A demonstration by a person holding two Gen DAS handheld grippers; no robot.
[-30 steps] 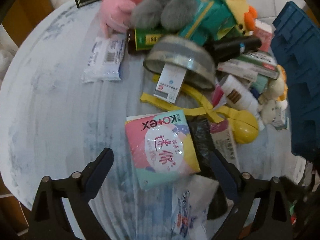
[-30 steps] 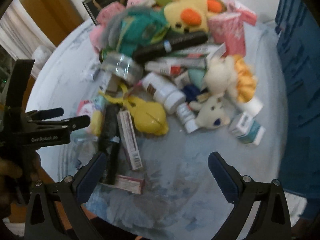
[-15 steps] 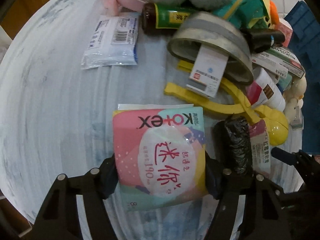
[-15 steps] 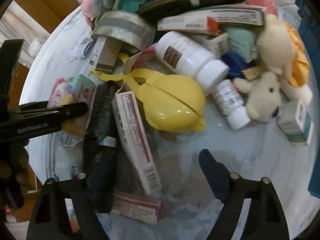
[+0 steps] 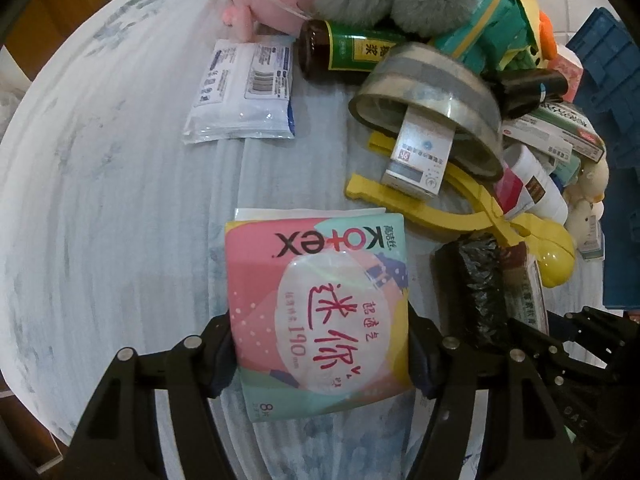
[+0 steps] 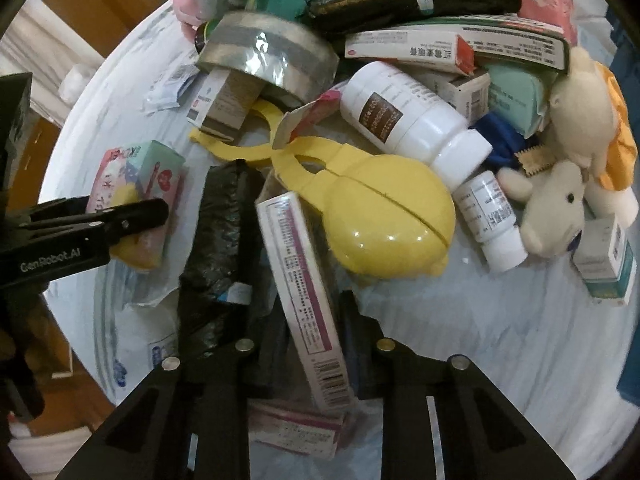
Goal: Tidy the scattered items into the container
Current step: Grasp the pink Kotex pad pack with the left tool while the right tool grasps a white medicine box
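Left tongs (image 5: 320,354) pinch the soft, light Kotex pack (image 5: 318,312) by its side edges low in frame on the worktop (image 5: 100,200), while right tongs (image 6: 310,354) close on the stiff, slim medicine box (image 6: 298,280) at lower centre.

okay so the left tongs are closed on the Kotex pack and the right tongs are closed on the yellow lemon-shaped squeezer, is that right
Not quite. The left tongs are closed on the Kotex pack, but the right tongs are closed on a long white and pink box, not the yellow squeezer, which lies free just beyond it. The right wrist view shows this.
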